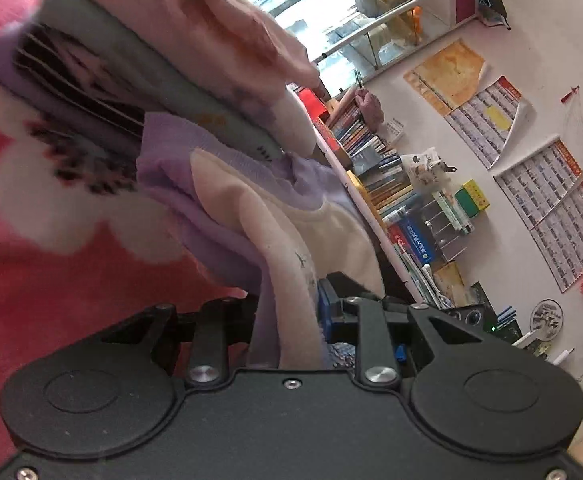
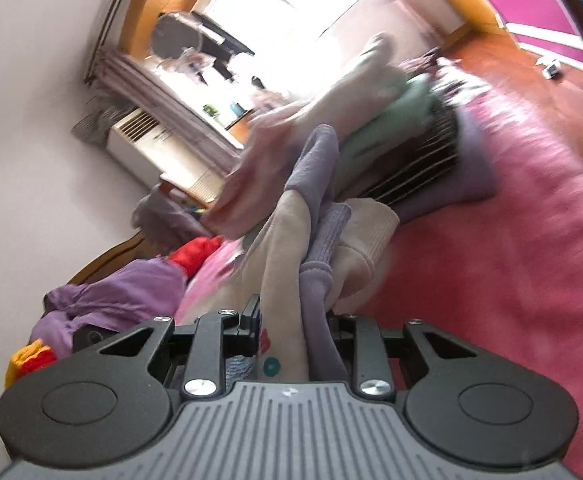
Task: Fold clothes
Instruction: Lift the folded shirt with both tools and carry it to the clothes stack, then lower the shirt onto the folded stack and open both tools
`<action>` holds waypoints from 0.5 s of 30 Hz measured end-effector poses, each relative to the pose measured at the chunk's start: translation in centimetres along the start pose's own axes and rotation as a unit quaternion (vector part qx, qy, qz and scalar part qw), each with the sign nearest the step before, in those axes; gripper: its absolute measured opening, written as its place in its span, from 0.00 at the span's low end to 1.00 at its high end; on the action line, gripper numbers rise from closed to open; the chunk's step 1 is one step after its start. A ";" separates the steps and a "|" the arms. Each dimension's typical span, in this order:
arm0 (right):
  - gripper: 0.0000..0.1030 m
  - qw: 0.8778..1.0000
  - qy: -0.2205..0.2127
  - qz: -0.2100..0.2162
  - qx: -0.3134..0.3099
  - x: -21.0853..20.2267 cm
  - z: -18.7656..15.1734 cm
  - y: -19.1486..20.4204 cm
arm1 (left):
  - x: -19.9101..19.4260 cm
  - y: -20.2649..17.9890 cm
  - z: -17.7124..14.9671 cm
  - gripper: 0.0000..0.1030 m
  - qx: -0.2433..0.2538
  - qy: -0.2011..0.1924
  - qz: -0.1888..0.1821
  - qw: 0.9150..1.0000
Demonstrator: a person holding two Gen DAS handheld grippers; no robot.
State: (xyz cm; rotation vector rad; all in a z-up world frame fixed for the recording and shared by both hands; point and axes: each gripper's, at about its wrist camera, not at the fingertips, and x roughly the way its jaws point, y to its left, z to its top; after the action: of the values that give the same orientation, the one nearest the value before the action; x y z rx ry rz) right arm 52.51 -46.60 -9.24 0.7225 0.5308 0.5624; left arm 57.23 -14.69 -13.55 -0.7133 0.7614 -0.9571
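A folded lilac and cream garment (image 1: 251, 216) hangs between both grippers over the pink blanket. My left gripper (image 1: 287, 320) is shut on one end of it, the cloth bunched between the jaws. My right gripper (image 2: 291, 320) is shut on the other end (image 2: 319, 240), where cream and lilac layers fold together. Just beyond sits a stack of folded clothes (image 1: 163, 64): pale pink on top, mint green, then black-striped and lilac pieces. The same stack (image 2: 403, 136) shows blurred in the right wrist view. The fingertips are hidden by the cloth.
A pink blanket with a white flower (image 1: 51, 184) covers the bed. Unfolded purple, red and yellow clothes (image 2: 123, 288) lie at the bed's far side. Shelves of books (image 1: 387, 184) and wall calendars (image 1: 551, 208) stand behind. A window and radiator (image 2: 147, 140) are across the room.
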 end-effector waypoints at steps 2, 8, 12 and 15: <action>0.26 1.000 -0.007 -0.004 0.019 -0.4 0.5 -2.3 | 2.1 0.3 0.1 0.22 -0.014 0.005 0.005 1.000; 0.27 0.996 0.013 -0.021 0.083 1.0 1.3 -9.3 | 5.6 3.2 -0.6 0.22 -0.086 0.012 0.040 0.995; 0.44 0.993 0.013 -0.018 0.114 1.8 0.3 -11.3 | 5.3 4.5 -0.8 0.26 -0.109 0.017 0.056 0.992; 0.49 0.996 -0.013 -0.036 0.085 0.1 0.6 -9.8 | 3.6 3.2 -0.5 0.36 -0.078 0.019 0.082 0.993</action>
State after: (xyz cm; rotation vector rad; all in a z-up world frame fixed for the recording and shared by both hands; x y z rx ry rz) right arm 55.80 -52.88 -15.99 0.8681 0.5839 0.4426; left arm 59.58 -16.74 -17.25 -0.7572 0.9212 -0.7700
